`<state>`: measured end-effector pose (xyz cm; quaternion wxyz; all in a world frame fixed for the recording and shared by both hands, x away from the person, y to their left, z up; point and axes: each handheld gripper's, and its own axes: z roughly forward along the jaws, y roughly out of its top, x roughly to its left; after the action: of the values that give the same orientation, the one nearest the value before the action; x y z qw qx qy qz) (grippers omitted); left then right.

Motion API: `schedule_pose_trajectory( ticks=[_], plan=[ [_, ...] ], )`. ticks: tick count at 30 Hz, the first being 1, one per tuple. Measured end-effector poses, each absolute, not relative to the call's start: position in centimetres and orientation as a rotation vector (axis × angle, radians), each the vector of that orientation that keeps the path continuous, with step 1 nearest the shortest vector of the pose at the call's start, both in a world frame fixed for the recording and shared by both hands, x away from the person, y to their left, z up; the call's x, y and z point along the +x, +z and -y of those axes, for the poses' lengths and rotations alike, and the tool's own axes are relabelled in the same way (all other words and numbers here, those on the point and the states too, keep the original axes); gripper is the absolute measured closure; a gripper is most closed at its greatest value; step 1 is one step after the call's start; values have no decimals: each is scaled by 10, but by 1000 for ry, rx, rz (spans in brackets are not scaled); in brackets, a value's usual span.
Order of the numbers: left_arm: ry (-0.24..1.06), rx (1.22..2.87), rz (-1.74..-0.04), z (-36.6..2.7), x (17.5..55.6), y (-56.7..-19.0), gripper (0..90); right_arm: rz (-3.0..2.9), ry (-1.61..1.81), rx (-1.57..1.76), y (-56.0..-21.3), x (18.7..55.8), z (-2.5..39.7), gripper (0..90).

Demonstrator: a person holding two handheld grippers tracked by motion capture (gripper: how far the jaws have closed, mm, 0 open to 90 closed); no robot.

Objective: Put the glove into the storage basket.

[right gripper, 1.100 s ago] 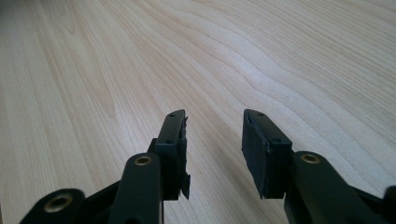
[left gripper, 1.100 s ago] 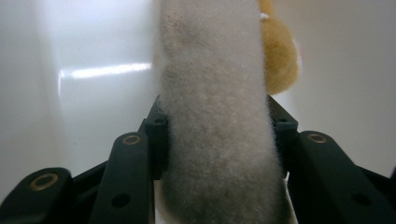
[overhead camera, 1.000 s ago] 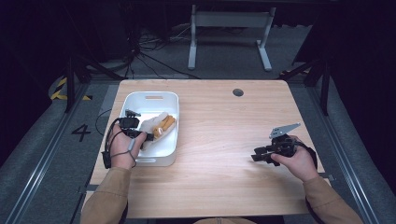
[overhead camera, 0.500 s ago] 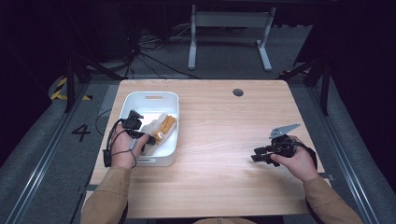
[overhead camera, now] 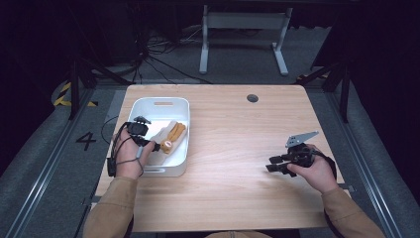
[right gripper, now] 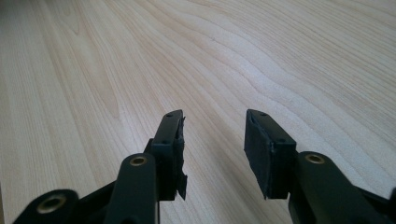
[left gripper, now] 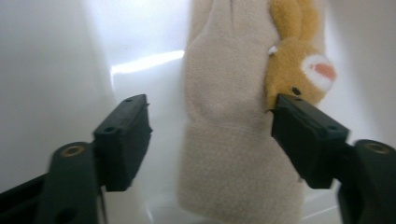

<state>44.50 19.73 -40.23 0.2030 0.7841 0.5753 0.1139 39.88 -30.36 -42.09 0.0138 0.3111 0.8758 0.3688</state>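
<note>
At the left of the table [overhead camera: 228,198], a white bin [overhead camera: 171,103] stands near the table's left edge, and the left gripper [overhead camera: 151,145] reaches down into it from the person's side. Its jaws are spread wide, with nothing pinched between them. In the left gripper view they straddle the cream sock [left gripper: 224,116]: the left jaw stands clear of the cloth over the bin's white floor, while the right jaw sits just beside, perhaps touching, the plush toy [left gripper: 299,70].

The sock is pale cream, of a soft, fine knit, and lies flat on the bin's floor. The toy is a golden-yellow plush animal with a white patch holding an orange spot and a small black eye; it lies against the sock's right edge. From the high view, the sock [overhead camera: 159,134] and the toy [overhead camera: 173,137] lie side by side in the bin's right half, their long axes running diagonally, from the near left up to the far right. The toy's face end points toward the person.

Far to the right, well apart from the bin, the right gripper [overhead camera: 271,163] is held low over the bare wood, pointing left. Its jaws are parted with only tabletop between them.
</note>
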Motion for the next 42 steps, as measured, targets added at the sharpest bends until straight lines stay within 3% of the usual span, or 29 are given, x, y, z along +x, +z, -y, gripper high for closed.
schedule_pose_trajectory(
  ticks=[2, 3, 5, 6, 9, 13, 21, 32, 42],
  plan=[
    [356, 2192, -1569, -197, 443, -399, 374, -2728, 1148, 966, -421, 399, 304, 578],
    [359, 2209, -1538, -196, 443, -397, 482, -2731, 1147, 970, -421, 399, 303, 579],
    [374, 2220, -1489, -195, 442, -395, 584, -2734, 1150, 966, -421, 398, 303, 579],
    [362, 2220, -1470, -194, 443, -395, 680, -2735, 1153, 959, -422, 399, 302, 579],
    [312, 2248, -1390, -187, 444, -394, 794, -2742, 1148, 957, -422, 398, 301, 579],
    [292, 2281, -1316, -176, 445, -396, 867, -2742, 1150, 960, -422, 398, 301, 579],
    [226, 2282, -1234, -160, 438, -386, 900, -2739, 1153, 963, -422, 399, 303, 580],
    [180, 2299, -953, -116, 402, -355, 900, -2728, 1152, 971, -421, 398, 308, 584],
    [58, 2339, -756, -79, 381, -359, 897, -2731, 1129, 980, -422, 393, 316, 589]
  ],
)
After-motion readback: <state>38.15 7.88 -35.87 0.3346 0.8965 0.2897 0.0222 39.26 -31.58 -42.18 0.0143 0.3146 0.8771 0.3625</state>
